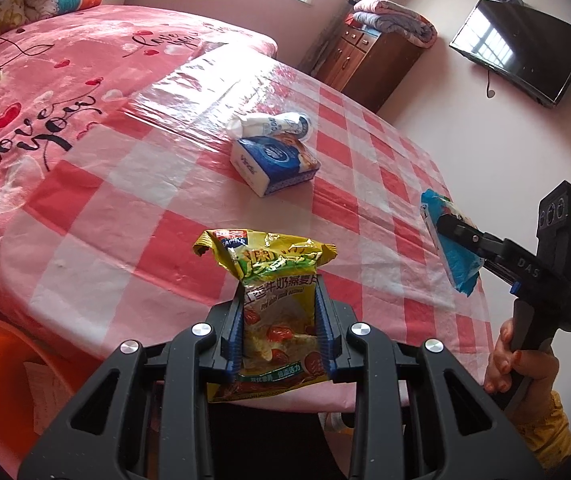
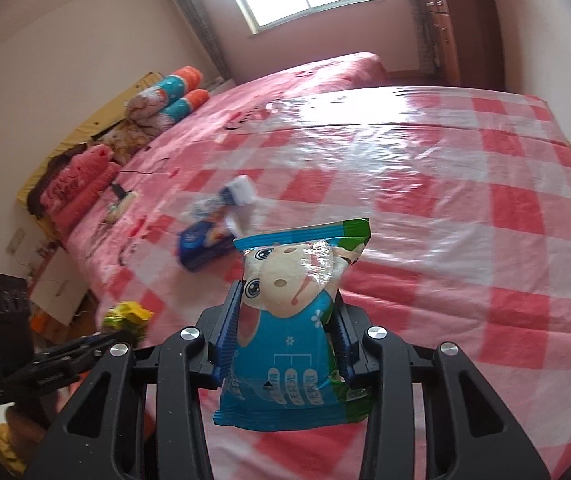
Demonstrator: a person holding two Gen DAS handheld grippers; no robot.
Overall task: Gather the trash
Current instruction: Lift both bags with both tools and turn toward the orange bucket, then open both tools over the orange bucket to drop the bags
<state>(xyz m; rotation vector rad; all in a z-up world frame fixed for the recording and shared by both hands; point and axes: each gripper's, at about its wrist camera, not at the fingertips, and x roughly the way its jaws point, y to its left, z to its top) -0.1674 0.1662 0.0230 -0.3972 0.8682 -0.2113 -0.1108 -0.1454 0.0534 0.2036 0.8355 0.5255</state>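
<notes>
My left gripper (image 1: 279, 292) is shut on a crumpled yellow oatmeal packet (image 1: 269, 264), held above the near edge of the red-checked table (image 1: 157, 184). My right gripper (image 2: 285, 292) is shut on a blue snack wrapper with a cartoon cow (image 2: 289, 344), lifted over the table. In the left wrist view the right gripper (image 1: 451, 232) with the blue wrapper (image 1: 459, 268) hangs at the table's right edge, with a hand on its handle. The right wrist view shows the left gripper (image 2: 97, 338) and the yellow packet (image 2: 127, 314) low on the left, blurred.
A blue tissue pack (image 1: 273, 160) and a white-and-blue crumpled wrapper (image 1: 273, 124) lie mid-table. A pink bed (image 1: 65, 64) borders the table's far side. An orange chair (image 1: 1, 344) stands at the near left. A wooden cabinet (image 1: 373, 56) and a wall TV (image 1: 521, 52) are behind.
</notes>
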